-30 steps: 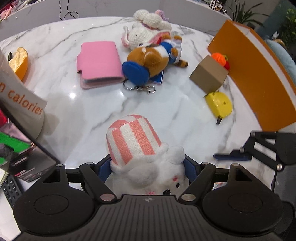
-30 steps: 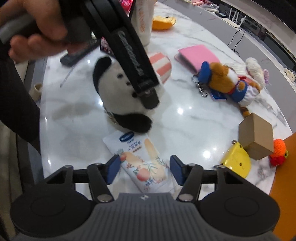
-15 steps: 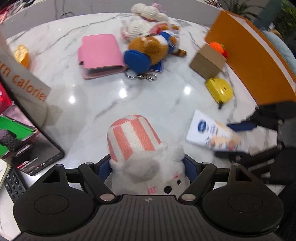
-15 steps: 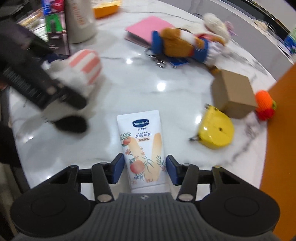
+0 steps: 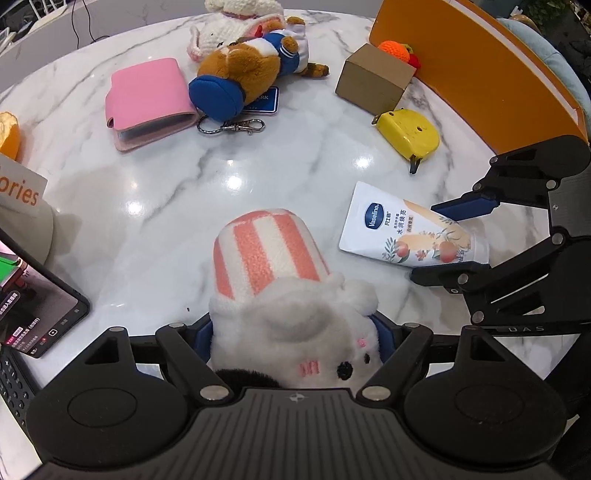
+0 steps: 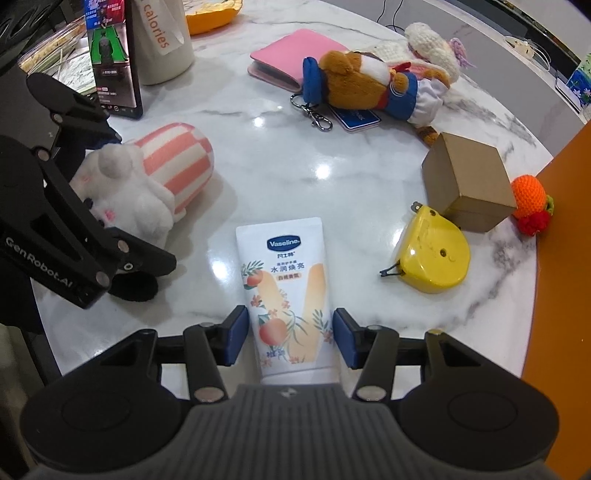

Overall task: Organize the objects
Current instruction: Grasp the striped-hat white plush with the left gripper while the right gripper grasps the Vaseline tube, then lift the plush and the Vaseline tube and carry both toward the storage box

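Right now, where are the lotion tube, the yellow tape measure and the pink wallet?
lotion tube [image 6: 282,273], right wrist view, printed front.
yellow tape measure [image 6: 436,258], right wrist view, flat yellow side.
pink wallet [image 5: 146,92], left wrist view, top cover.

Three soft toys are in view: a white plush with a striped hat [image 5: 273,280], a brown bear in blue [image 5: 247,70] and a cream knitted doll [image 5: 236,26]. There is one pink wallet [image 5: 147,96], one cardboard box [image 5: 375,79], one yellow tape measure [image 5: 408,134], one lotion tube [image 6: 288,288], one orange crochet ball [image 6: 528,195], one phone [image 6: 110,55], one white bottle [image 6: 162,40] and one key clip [image 5: 232,127].
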